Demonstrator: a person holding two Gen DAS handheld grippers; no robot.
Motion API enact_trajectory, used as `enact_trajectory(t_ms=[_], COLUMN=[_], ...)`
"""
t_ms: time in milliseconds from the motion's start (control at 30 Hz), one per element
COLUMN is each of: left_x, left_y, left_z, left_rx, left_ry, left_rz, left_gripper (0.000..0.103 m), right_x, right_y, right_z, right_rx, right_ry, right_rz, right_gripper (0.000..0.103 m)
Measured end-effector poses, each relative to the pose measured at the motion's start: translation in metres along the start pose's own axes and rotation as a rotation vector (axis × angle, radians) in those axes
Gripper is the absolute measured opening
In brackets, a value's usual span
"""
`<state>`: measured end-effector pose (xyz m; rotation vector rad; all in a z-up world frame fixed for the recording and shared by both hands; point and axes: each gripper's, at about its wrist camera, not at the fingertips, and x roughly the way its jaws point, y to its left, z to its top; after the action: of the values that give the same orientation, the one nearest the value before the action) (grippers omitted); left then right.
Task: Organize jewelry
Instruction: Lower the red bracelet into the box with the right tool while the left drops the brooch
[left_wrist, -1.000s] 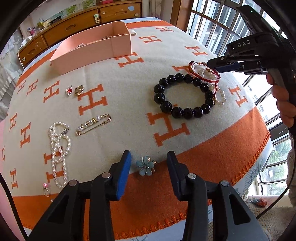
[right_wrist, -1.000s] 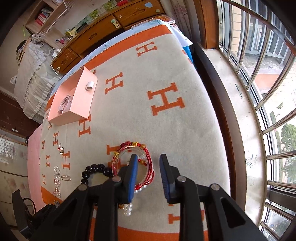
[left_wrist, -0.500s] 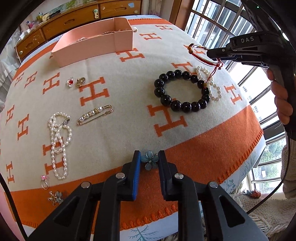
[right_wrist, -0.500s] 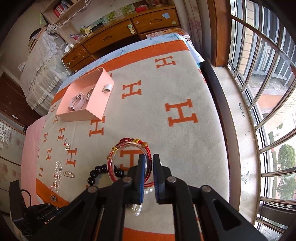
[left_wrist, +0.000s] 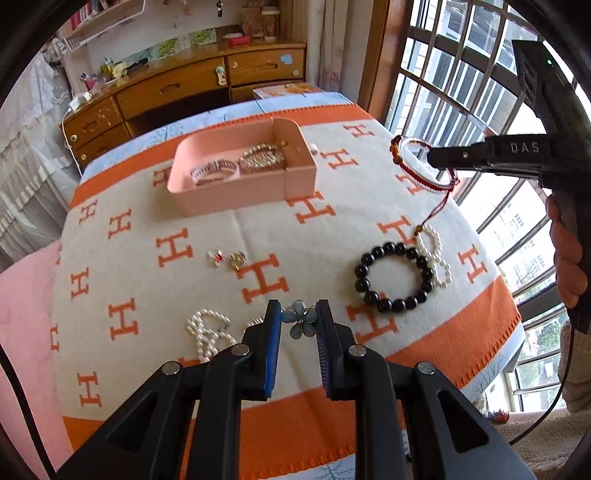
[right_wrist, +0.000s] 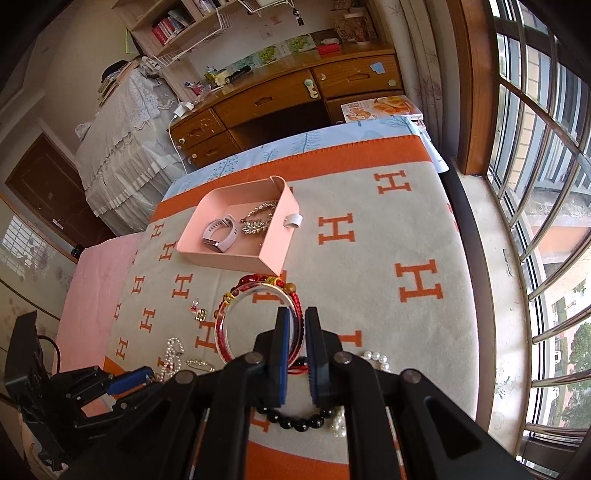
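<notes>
The pink tray (left_wrist: 299, 177), in the upper middle of the left view, is already holding a watch (left_wrist: 214, 171) and a sparkly bracelet (left_wrist: 262, 158); a white ring (right_wrist: 293, 220) is lying just beside its wall. Much is still waiting on the blanket (left_wrist: 221, 229): a black bead bracelet (left_wrist: 393, 275) at centre right with a pearl bracelet (left_wrist: 439, 258) touching it, two small charms (left_wrist: 227, 257) at centre, and a pearl strand (left_wrist: 207, 332) at lower left. So sorting looks perhaps a third done.

The left tongs (left_wrist: 298, 320) have just been closing and are now gripping a blue flower brooch (left_wrist: 301, 318) between the pads, lifted above the blanket. The right tongs (right_wrist: 296, 321), pads nearly together, are clamping the rim of a red bangle (right_wrist: 255, 317), holding it in the air at upper right of the left view; its cord is trailing down toward the pearls. Both pieces are probably heading for the tray next.
</notes>
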<state>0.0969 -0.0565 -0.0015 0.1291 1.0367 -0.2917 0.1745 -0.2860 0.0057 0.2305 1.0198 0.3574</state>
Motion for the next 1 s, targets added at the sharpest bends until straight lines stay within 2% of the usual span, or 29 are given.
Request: enact_trajectory(t_ms=[200,367,533,667,967,1000], left_x=[-0.015,-0.004,0.043,0.090,0.154,0.157], left_y=[0.029,0.056,0.088,0.110,0.132,0.131], left_z=[0.053,0.098,0.136,0.153,0.161,0.160], left_rx=[-0.017,-0.057,-0.132,-0.195,-0.256,-0.254], left_ry=[-0.080,-0.115,-0.078,-0.035,0.033,0.035], left_rz=[0.066,0.087,0.079,0.061,0.052,0.049], left_gripper=[0.017,0.017,0.017,0.017,0.017,0.020], right_x=[0.006,0.030,0.070,0.107,0.160,0.163], right_y=[0.029,0.045,0.051,0.057,0.058,0.057], right_z=[0.027,0.059,0.089,0.101,0.113,0.115], right_rx=[-0.030,-0.030,0.016,0.035,0.038,0.040], right_ry=[-0.024,-0.031,-0.028,-0.010,0.011,0.014], right_rz=[0.022,0.013,0.013,0.007,-0.047,-0.057], right_gripper=[0.008,0.008,0.008,0.008,0.009,0.009])
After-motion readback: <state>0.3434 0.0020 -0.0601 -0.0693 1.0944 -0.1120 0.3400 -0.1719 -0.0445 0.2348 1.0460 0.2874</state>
